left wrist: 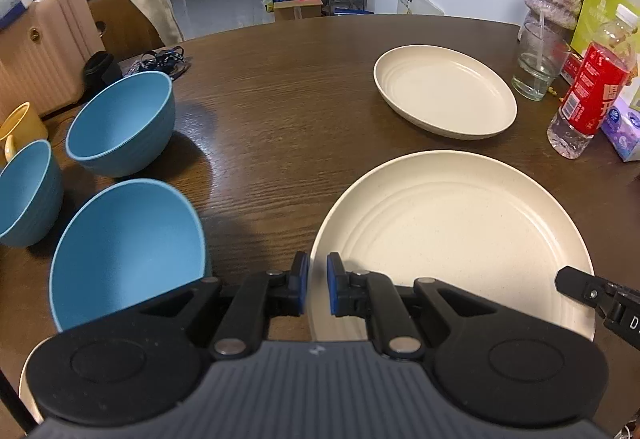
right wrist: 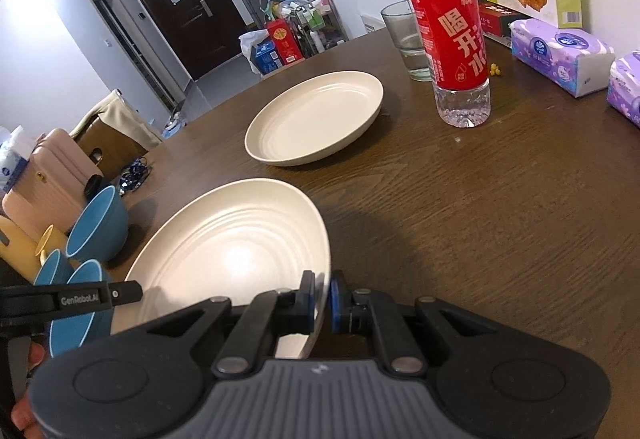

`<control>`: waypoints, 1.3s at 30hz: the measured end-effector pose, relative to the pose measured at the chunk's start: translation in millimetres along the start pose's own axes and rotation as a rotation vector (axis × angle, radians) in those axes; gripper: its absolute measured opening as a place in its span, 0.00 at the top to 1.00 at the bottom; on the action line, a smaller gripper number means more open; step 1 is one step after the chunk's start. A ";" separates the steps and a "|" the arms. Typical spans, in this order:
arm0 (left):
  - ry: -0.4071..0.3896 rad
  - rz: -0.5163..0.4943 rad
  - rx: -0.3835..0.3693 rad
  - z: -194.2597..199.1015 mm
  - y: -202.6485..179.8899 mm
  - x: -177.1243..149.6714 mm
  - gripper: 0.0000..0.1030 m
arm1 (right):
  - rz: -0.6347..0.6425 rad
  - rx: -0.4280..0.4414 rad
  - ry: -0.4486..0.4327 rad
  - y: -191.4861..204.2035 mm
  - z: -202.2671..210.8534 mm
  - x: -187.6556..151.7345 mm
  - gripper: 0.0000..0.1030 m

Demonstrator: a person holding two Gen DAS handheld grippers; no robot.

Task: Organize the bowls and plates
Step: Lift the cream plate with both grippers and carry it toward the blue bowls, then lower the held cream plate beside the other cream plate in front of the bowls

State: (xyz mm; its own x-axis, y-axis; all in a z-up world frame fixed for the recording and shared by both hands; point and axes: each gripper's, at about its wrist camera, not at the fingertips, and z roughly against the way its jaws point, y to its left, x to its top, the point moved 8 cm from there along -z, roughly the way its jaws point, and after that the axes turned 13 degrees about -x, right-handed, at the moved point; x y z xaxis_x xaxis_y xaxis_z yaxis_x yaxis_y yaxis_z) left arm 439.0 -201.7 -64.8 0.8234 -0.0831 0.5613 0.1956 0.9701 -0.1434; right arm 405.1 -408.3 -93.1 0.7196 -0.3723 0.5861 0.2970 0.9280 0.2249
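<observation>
Both grippers grip one cream plate (left wrist: 452,235) by its rim. The left gripper (left wrist: 318,289) has its blue pads clamped on the plate's left edge; the right gripper (right wrist: 320,301) is clamped on the opposite edge. The plate sits tilted above the dark wooden table (left wrist: 280,99). A second cream plate (right wrist: 316,117) rests flat on the table farther off, near a red-labelled water bottle (right wrist: 452,35) and a drinking glass (right wrist: 404,39). Three blue bowls stand left of the held plate: nearest (left wrist: 124,255), middle (left wrist: 120,123), outermost (left wrist: 28,191).
</observation>
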 end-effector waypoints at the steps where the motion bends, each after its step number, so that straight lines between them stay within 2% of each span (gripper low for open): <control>1: -0.003 0.000 0.000 2.9 0.2 -2.0 0.89 | 0.001 0.001 -0.002 0.3 2.8 -1.7 0.93; 24: -0.051 0.047 -0.026 66.4 5.2 -59.5 0.89 | 0.032 0.042 -0.031 2.3 61.6 -44.8 0.93; 39: -0.082 0.086 0.024 109.4 23.9 -101.5 0.89 | 0.064 0.099 -0.022 20.1 84.2 -81.0 0.93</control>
State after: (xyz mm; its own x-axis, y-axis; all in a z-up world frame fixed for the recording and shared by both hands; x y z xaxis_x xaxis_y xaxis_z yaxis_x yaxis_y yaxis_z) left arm 301.8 -145.2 -36.0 0.7901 0.0182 0.6127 0.1131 0.9781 -0.1749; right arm 299.9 -358.4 -70.5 0.7212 -0.3125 0.6182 0.1865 0.9471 0.2612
